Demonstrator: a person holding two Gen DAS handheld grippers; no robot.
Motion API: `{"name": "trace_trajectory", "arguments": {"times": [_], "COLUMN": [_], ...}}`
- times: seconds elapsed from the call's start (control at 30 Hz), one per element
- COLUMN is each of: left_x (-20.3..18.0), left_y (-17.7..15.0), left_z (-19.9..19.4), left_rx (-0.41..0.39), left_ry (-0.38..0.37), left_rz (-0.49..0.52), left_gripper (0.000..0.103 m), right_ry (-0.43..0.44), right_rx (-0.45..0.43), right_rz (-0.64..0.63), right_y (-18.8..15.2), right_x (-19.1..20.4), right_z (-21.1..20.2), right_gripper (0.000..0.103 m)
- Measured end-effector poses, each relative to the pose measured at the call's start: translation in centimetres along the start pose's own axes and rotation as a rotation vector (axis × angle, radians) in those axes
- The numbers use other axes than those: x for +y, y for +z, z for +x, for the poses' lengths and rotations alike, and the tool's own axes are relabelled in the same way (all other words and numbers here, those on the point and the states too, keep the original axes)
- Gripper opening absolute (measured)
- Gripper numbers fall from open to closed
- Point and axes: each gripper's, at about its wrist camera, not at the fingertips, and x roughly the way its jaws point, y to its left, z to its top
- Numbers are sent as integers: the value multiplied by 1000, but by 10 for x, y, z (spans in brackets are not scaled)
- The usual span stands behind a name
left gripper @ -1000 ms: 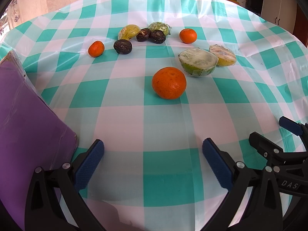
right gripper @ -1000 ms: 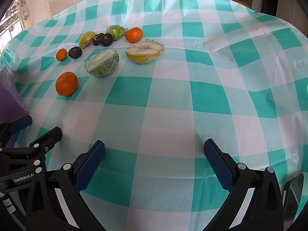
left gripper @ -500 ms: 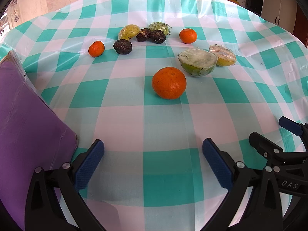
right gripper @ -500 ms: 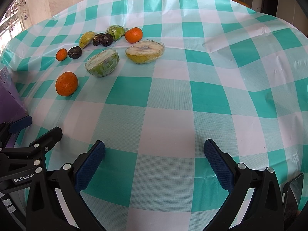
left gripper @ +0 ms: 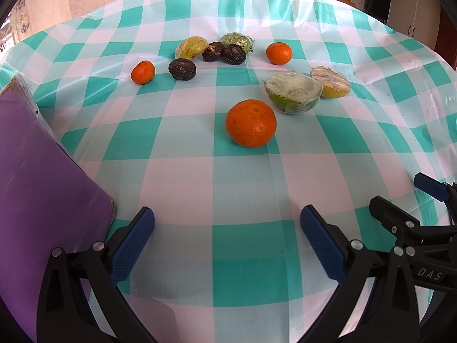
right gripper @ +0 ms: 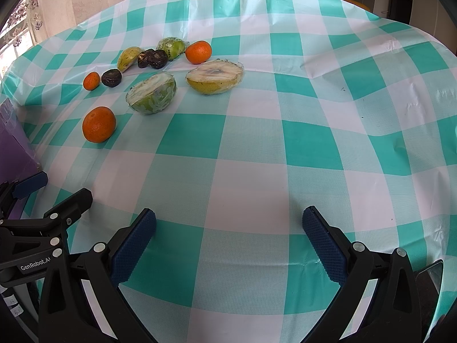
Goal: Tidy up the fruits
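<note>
A large orange (left gripper: 250,123) (right gripper: 98,124) lies on the checked tablecloth ahead of my left gripper (left gripper: 227,238), which is open and empty. Behind it lie a wrapped green fruit half (left gripper: 292,92) (right gripper: 152,93) and a wrapped yellow fruit half (left gripper: 330,82) (right gripper: 214,76). Farther back are two small tangerines (left gripper: 143,72) (left gripper: 279,53), three dark wrinkled fruits (left gripper: 182,69) and two wrapped green-yellow pieces (left gripper: 191,47). My right gripper (right gripper: 228,240) is open and empty over bare cloth, far from the fruit.
A purple board (left gripper: 37,177) wrapped in plastic lies at the left, beside my left gripper. The right gripper shows at the right edge of the left wrist view (left gripper: 405,223). Cabinets stand beyond the table's far right edge.
</note>
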Motion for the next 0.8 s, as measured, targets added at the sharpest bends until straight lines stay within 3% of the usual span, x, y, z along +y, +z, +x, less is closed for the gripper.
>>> {"name": "trace_trajectory", "arguments": {"times": [0.8], "left_x": [0], "left_y": [0], "left_z": [0], "left_rx": [0], "left_ry": [0], "left_rz": [0], "left_gripper": [102], "right_ry": [0], "right_rx": [0], "right_rz": [0], "right_y": [0], "right_x": [-1], "right_z": [0], "right_gripper": [99]}}
